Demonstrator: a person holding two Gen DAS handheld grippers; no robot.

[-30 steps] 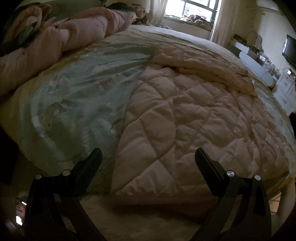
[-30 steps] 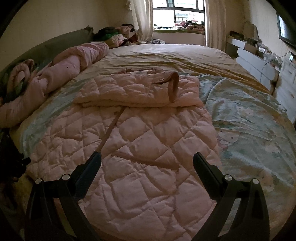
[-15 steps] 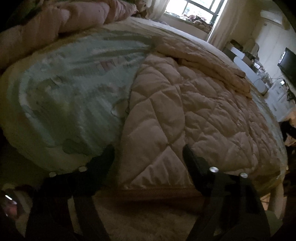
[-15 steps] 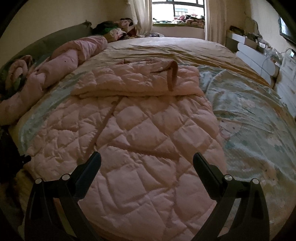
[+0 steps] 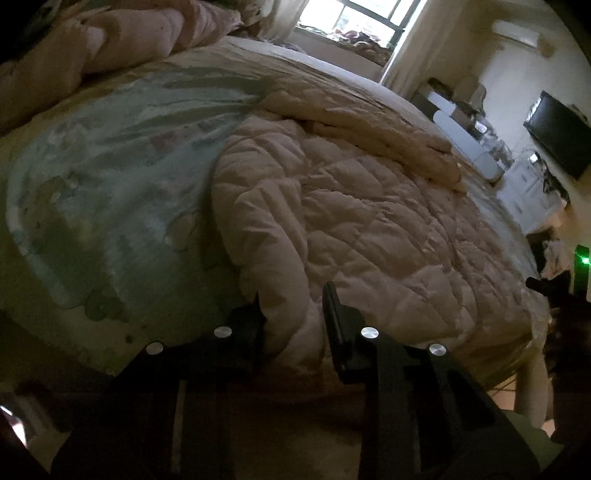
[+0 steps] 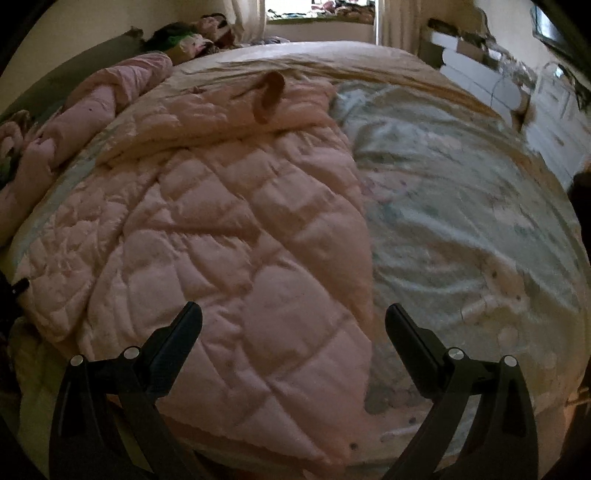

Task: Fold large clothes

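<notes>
Coat (image 6: 236,236) — pink, quilted, half-folded

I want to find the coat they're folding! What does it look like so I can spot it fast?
Look at the big bed below the window. On its pale green printed sheet lies a puffy pink quilted coat, its upper part folded over. The rolled pink blanket by the headboard has no diamond stitching. The left gripper is closing on the coat's near corner.
</notes>
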